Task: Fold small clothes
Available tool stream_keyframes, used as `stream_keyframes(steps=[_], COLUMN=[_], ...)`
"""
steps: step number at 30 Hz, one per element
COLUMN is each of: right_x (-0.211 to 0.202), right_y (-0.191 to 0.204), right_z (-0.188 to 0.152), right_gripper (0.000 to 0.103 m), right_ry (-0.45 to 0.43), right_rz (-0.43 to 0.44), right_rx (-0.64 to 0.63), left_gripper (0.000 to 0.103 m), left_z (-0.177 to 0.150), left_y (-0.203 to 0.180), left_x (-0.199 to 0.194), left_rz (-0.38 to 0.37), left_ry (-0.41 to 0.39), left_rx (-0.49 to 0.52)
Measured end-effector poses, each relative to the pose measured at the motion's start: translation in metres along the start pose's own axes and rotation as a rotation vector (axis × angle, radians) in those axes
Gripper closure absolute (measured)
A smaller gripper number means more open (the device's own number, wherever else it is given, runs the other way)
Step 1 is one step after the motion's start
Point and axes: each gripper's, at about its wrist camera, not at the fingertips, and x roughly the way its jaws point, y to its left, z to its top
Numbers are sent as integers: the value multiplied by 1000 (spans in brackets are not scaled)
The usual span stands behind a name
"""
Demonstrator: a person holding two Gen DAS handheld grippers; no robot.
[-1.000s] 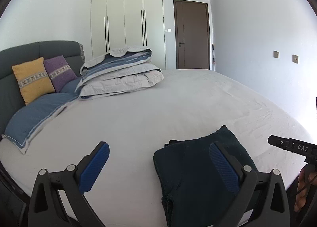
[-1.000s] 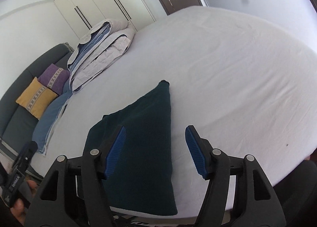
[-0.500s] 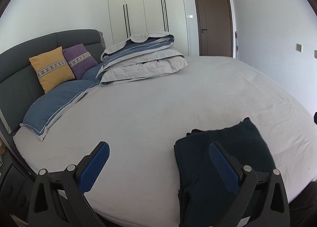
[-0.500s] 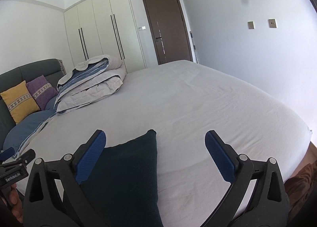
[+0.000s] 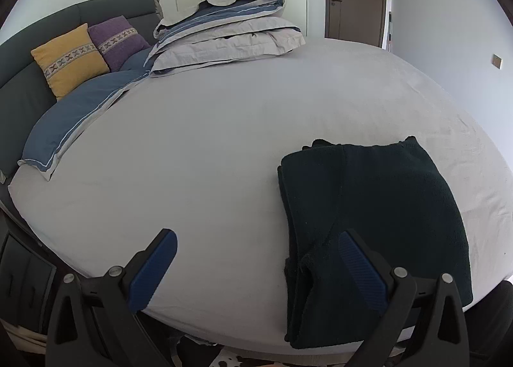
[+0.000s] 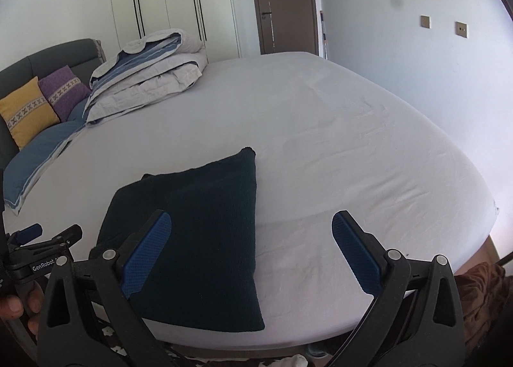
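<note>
A dark green knitted garment (image 5: 375, 206) lies folded flat near the front edge of the bed (image 5: 224, 129). My left gripper (image 5: 256, 270) hovers open over the bed's front edge; its right finger is above the garment's near left part, its left finger over bare sheet. In the right wrist view the same garment (image 6: 198, 226) lies low and left of centre. My right gripper (image 6: 253, 248) stands wide open above the garment's right edge, nothing between its pads. The left gripper (image 6: 38, 245) and a hand show at the far left of that view.
A folded grey and blue duvet (image 5: 224, 30) sits at the back of the bed, with a blue pillow (image 5: 73, 116), a yellow cushion (image 5: 69, 59) and a purple cushion (image 5: 117, 39) against the dark headboard. Wardrobes and a brown door (image 6: 282, 1) stand behind. Brown fabric (image 6: 481, 296) lies at the lower right.
Both cameras tilted down toward the bed. My right gripper opened from partly open to wide and shifted right of the garment. My left gripper dropped lower; the garment lies unmoved.
</note>
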Motion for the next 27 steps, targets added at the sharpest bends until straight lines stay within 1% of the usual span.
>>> stream_keyframes(steps=[3,7,11,19,27], right_x=[10,23,34,46,49], right_y=[7,12,16,15,17], right_z=[-6,-10,-16,-17,-14], right_gripper=[1,1,1,1,1], right_ry=[42,91,123,162,171], right_rz=[-9,3,5,1,-6], right_rx=[-32,-49,-62,-64,-63], left_gripper=[0,0,0,0,0], left_z=[-3,-6,-6,-5,-6], left_y=[-2,-3,-3,-3,-4], left_x=[2,3,4,4,5], left_rz=[-4,-8,-9,-9,-14], left_ry=[11,23,30,35,40], left_rx=[1,3,0,5,13])
